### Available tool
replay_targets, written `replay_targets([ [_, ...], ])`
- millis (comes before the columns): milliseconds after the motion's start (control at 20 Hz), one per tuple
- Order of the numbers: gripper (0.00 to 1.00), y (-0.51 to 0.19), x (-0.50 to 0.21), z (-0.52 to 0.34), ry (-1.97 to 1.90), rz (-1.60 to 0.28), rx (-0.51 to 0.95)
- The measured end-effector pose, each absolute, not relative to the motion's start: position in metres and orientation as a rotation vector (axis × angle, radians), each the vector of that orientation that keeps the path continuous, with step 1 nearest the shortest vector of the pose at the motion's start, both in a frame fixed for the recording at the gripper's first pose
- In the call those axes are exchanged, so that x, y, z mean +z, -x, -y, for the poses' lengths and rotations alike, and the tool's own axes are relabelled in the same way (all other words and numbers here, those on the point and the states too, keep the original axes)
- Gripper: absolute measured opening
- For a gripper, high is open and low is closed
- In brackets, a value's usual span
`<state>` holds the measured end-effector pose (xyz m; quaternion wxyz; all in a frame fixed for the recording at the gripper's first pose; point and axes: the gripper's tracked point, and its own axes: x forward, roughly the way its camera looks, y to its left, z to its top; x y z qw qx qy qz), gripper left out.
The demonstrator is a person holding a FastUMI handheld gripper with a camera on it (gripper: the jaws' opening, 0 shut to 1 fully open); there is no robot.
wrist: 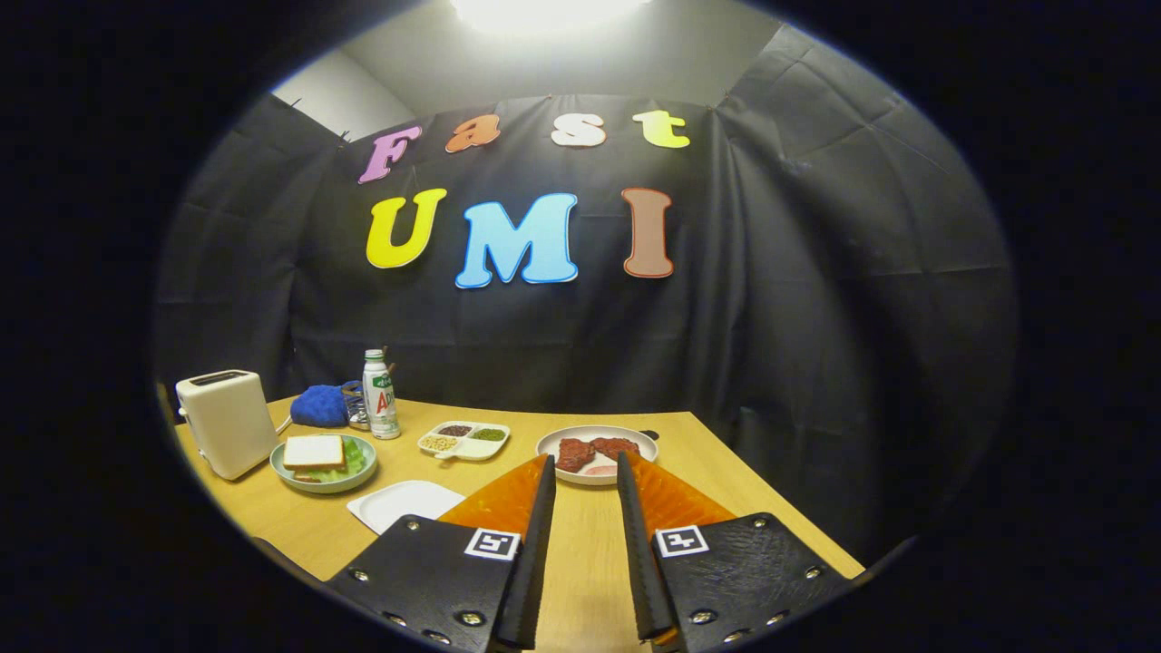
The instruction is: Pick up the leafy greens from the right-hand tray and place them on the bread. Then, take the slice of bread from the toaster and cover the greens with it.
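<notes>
On the wooden table, a pale green plate (pixel 288 472) far left of my fingers carries a slice of white bread (pixel 314 450) lying on top of leafy greens (pixel 347 464), with another slice showing under them. A cream toaster (pixel 226 421) stands just left of that plate. My gripper (pixel 585 464) is held above the table's near side, open, with nothing between its fingers. Its tips point toward a white plate (pixel 553 443) with reddish meat slices.
An empty white square tray (pixel 405 501) lies left of my left finger. Behind it are a three-compartment dish (pixel 463 440) of grains, a small bottle (pixel 380 395) and a blue cloth (pixel 319 405). The table's right edge runs diagonally beside my right finger.
</notes>
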<state>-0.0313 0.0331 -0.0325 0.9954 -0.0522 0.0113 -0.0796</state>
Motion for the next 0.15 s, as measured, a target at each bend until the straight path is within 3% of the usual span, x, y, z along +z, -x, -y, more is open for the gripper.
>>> replay_targets([
  [150, 0.4, 0.046, -0.032, 0.002, 0.16, -0.023, -0.163],
])
